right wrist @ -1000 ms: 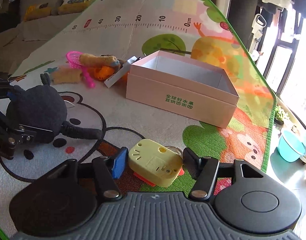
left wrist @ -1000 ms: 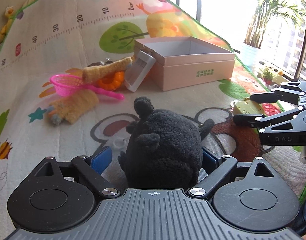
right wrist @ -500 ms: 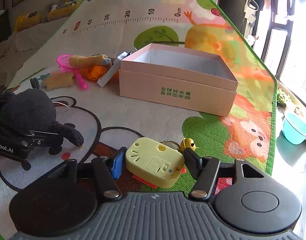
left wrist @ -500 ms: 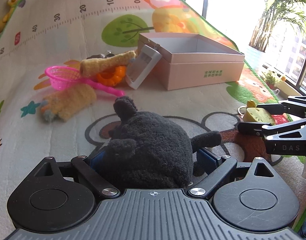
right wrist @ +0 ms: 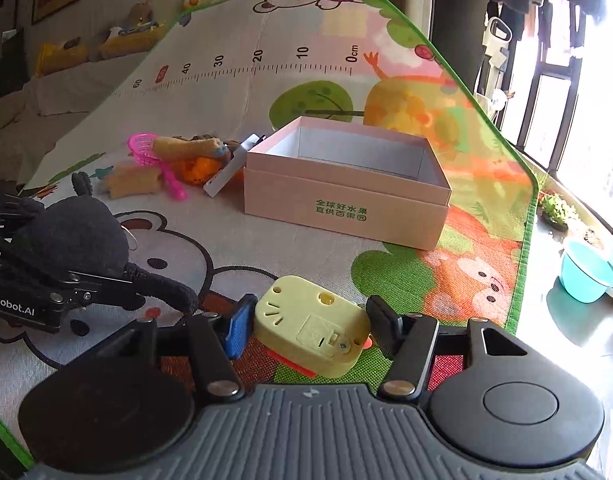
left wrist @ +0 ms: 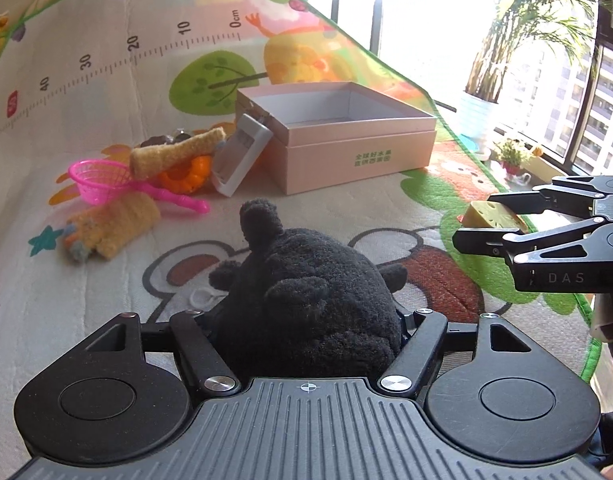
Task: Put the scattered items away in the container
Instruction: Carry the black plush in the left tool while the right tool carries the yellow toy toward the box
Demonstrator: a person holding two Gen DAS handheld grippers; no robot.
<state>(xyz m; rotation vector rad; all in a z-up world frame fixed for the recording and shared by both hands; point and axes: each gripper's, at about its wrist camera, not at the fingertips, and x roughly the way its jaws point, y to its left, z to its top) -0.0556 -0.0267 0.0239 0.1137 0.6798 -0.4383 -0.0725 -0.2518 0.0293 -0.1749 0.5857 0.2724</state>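
My left gripper (left wrist: 306, 316) is shut on a black plush toy (left wrist: 310, 300) and holds it above the play mat; it also shows in the right wrist view (right wrist: 74, 240). My right gripper (right wrist: 306, 320) is shut on a yellow plastic toy (right wrist: 310, 320), lifted off the mat; it also shows in the left wrist view (left wrist: 494, 214). The open pink box (left wrist: 358, 156) stands ahead on the mat, empty as far as I can see, and shows in the right wrist view (right wrist: 346, 208). Left of it lie a pink net scoop (left wrist: 102, 178), two tan plush pieces (left wrist: 174, 154), an orange toy (left wrist: 186, 174) and a white-grey case (left wrist: 242, 158) leaning on the box.
The colourful play mat (left wrist: 106, 80) covers the floor, with its green edge at the right (right wrist: 526, 208). A window and potted plants (left wrist: 514, 152) lie beyond it. A teal basin (right wrist: 586, 276) sits on the floor at the right. A small clear ring (left wrist: 202, 298) lies on the mat.
Both grippers have risen from the mat with their toys and moved towards the box. The plush tail now hangs free; the yellow toy sits higher above the mat.
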